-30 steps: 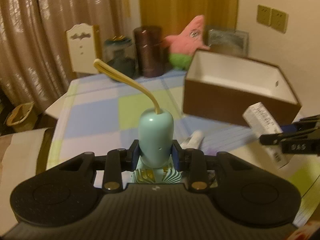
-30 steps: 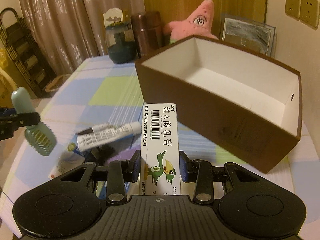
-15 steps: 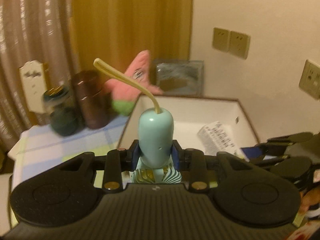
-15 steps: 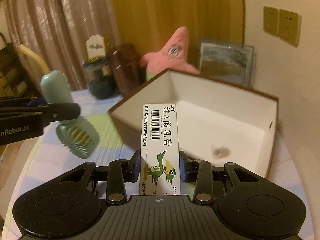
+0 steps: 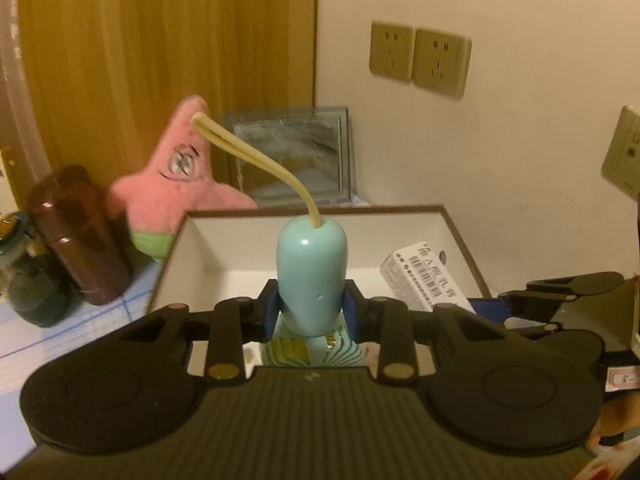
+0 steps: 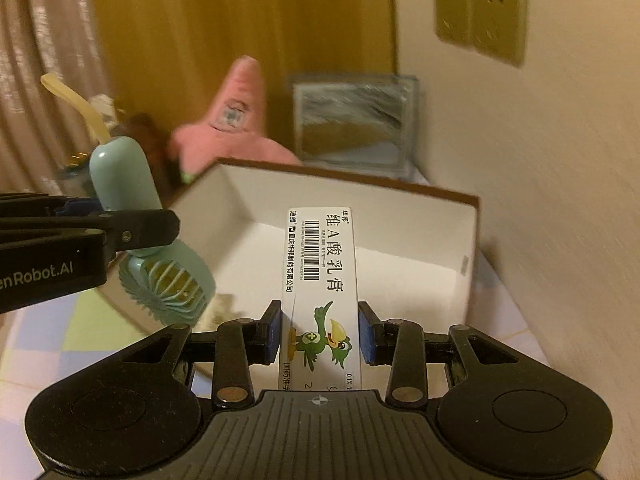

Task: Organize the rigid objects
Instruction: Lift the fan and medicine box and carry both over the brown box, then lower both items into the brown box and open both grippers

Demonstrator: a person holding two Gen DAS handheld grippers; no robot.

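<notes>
You hold mint-green handheld fan (image 5: 311,276) by handle, yellow strap arching up, fan head down, above box. You hold white ointment carton (image 6: 322,296), green bird print, lengthwise over brown box (image 6: 448,196), white inside, open-topped.

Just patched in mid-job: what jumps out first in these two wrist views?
The left hand-held gripper clamps a mint-green handheld fan with a yellow strap, the right hand-held gripper a white ointment carton with a green bird. Both hang over an open brown box with a white inside, a pink starfish plush behind.
</notes>
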